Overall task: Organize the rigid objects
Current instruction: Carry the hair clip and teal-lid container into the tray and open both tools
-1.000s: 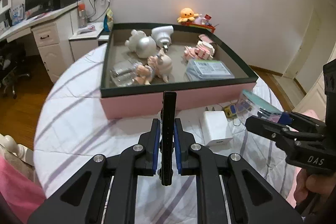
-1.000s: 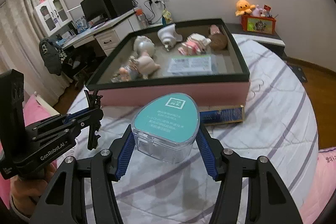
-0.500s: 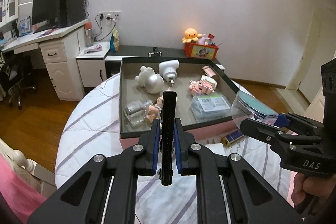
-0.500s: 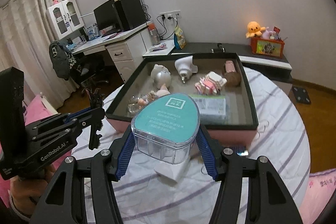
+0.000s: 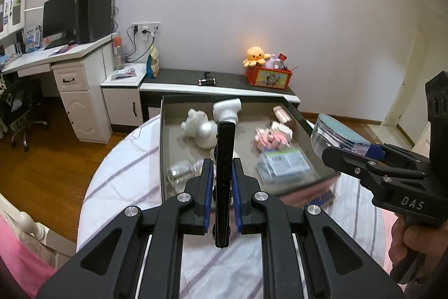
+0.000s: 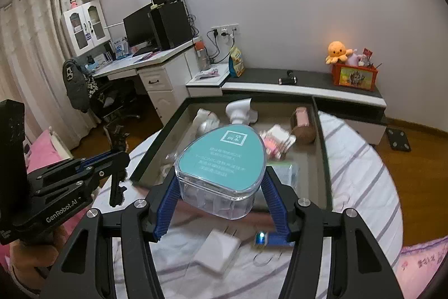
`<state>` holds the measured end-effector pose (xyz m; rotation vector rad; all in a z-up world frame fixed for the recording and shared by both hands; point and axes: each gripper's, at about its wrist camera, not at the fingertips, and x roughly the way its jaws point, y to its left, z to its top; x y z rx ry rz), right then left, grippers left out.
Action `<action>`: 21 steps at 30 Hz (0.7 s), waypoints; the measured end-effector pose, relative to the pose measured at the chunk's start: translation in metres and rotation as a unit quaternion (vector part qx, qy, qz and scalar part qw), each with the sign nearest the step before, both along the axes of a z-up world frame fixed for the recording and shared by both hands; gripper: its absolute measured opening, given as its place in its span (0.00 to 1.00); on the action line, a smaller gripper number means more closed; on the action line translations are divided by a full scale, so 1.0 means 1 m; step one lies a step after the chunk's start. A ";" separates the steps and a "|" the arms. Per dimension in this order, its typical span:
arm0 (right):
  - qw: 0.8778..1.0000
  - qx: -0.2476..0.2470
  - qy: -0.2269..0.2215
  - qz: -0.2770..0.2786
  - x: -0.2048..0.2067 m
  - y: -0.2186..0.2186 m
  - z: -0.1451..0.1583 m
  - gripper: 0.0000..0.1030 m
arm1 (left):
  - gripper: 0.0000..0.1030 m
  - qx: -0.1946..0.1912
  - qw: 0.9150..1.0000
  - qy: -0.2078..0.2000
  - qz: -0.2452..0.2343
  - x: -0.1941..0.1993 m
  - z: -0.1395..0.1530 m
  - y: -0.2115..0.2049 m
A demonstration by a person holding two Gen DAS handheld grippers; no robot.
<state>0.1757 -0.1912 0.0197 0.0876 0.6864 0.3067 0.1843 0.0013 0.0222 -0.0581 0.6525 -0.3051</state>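
My left gripper is shut on a thin black bar-shaped object that stands upright between the blue pads, above the near edge of the tray. My right gripper is shut on a clear egg-shaped box with a teal lid, held above the tray's near wall. The left wrist view shows that box at the right, over the tray's right rim. The dark-rimmed, pink-sided tray holds a white figurine, a white nozzle-shaped item, pink toys, a labelled clear packet and a clear bottle.
The tray sits on a round table with a striped cloth. A white plug charger and a blue strip-shaped item lie on the cloth below my right gripper. A white desk and a low dark bench stand behind.
Both grippers have risen with their objects still held. The tray now looks smaller and lower in both views, and more of the room and floor shows.
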 end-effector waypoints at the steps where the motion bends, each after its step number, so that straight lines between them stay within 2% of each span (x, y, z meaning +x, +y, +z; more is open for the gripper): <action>1: 1.000 -0.004 0.000 -0.001 0.007 -0.001 0.001 0.57 | 0.12 0.000 1.000 -0.001 0.002 0.004 0.001 0.000; 10: 0.999 -0.026 0.019 -0.006 0.059 0.003 -0.008 0.57 | 0.12 0.001 1.000 0.004 0.005 0.051 -0.001 -0.005; 21: 0.998 -0.047 0.048 -0.003 0.097 0.011 -0.028 0.57 | 0.12 0.007 1.000 0.025 0.003 0.099 -0.018 -0.017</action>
